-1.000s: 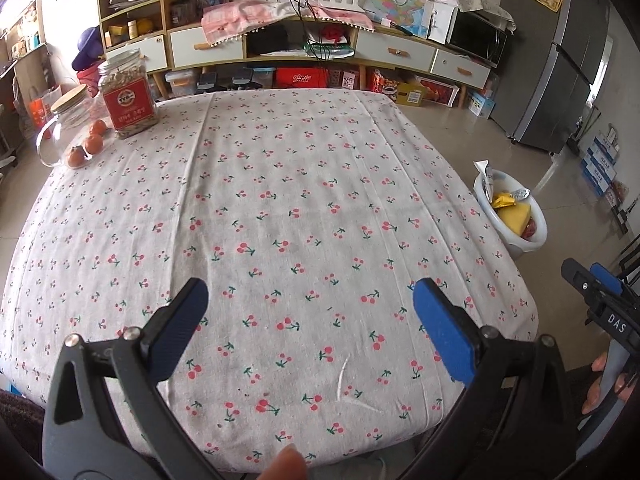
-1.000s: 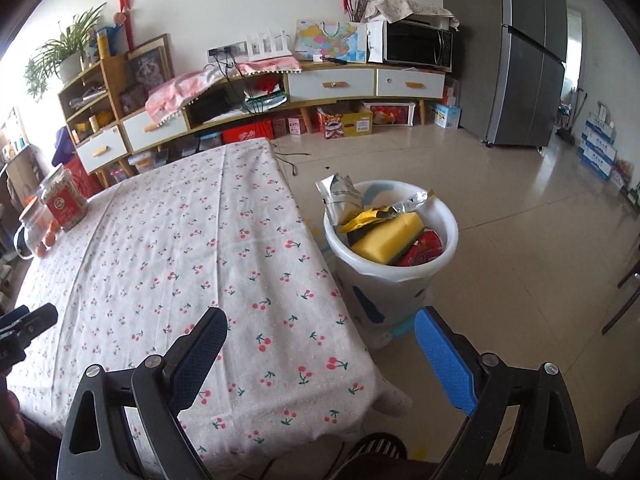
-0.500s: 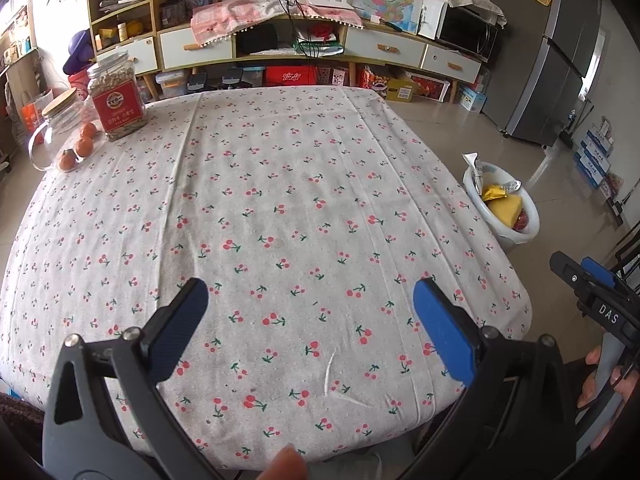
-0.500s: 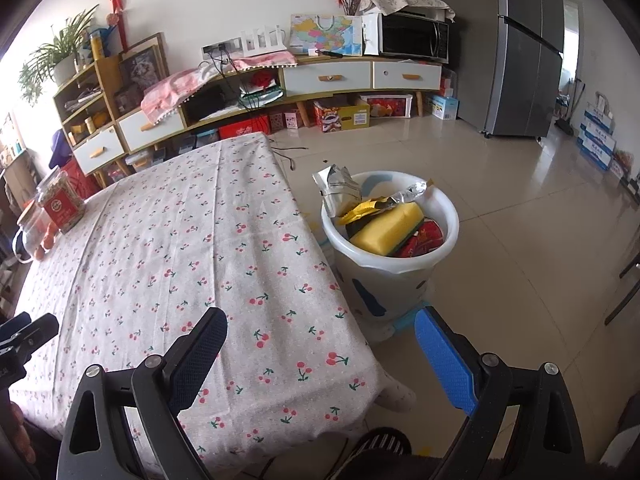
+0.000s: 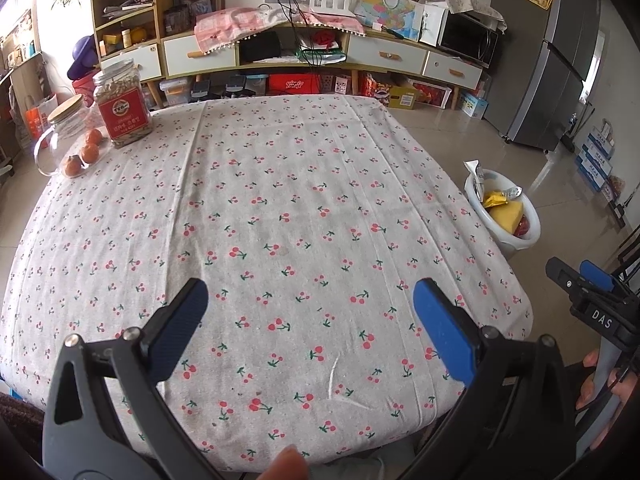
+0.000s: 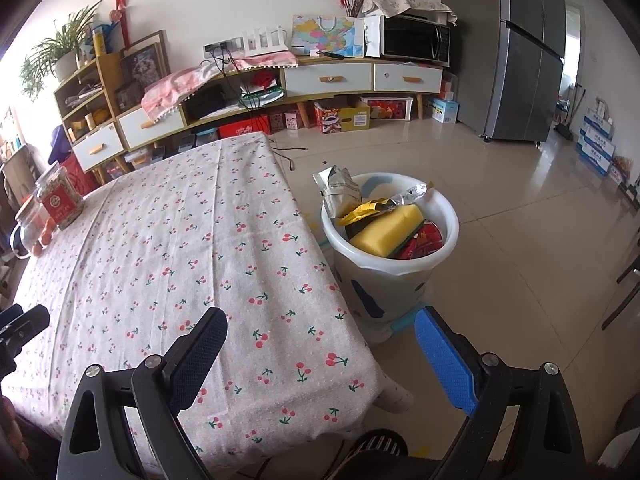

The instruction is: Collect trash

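A white trash bin (image 6: 390,272) stands on the floor right of the table, filled with a yellow sponge (image 6: 390,228), a silver foil bag (image 6: 338,192) and red and yellow wrappers. The same trash bin (image 5: 506,236) shows at the right in the left wrist view. My left gripper (image 5: 310,320) is open above the near part of the cherry-print tablecloth (image 5: 280,208), holding nothing. My right gripper (image 6: 320,344) is open over the table's near right corner, also with nothing between its fingers. The tablecloth (image 6: 180,248) carries no loose trash.
A jar with a red label (image 5: 122,108), a glass jug (image 5: 60,132) and some oranges (image 5: 82,152) sit at the table's far left corner. A low cabinet (image 5: 300,52) lines the back wall, with a fridge (image 6: 524,60) at the right. A hand (image 5: 600,384) holds the right gripper.
Both grippers have drawn back and risen slightly from the table; the bin looks smaller and farther in both views. Both stay open.
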Tool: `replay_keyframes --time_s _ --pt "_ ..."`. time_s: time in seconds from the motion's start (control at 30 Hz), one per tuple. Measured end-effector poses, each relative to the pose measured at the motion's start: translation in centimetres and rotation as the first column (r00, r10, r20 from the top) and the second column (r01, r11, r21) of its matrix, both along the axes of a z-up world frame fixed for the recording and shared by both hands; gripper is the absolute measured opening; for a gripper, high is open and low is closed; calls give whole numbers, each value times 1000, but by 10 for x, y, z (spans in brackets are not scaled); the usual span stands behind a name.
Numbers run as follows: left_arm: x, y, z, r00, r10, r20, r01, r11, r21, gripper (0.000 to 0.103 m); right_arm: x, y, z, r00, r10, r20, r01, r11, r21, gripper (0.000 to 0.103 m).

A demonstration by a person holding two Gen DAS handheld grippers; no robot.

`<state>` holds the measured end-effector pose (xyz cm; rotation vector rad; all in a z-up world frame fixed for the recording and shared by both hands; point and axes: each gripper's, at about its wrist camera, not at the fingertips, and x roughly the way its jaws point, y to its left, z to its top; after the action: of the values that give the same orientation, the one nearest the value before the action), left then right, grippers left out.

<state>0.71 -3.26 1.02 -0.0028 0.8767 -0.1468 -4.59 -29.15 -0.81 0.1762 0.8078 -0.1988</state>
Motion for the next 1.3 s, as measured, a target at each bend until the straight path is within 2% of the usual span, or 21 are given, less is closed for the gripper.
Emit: replay_keyframes --time_s 0.37,1.3 --pt "-4 -3 6 999 10 37 -10 1000 0 102 2 -4 3 1000 11 23 -10 1000 -25 96" --pt "-2 -9 0 1000 1 22 -2 1000 7 102 8 0 4 1000 23 21 -22 999 -29 96"
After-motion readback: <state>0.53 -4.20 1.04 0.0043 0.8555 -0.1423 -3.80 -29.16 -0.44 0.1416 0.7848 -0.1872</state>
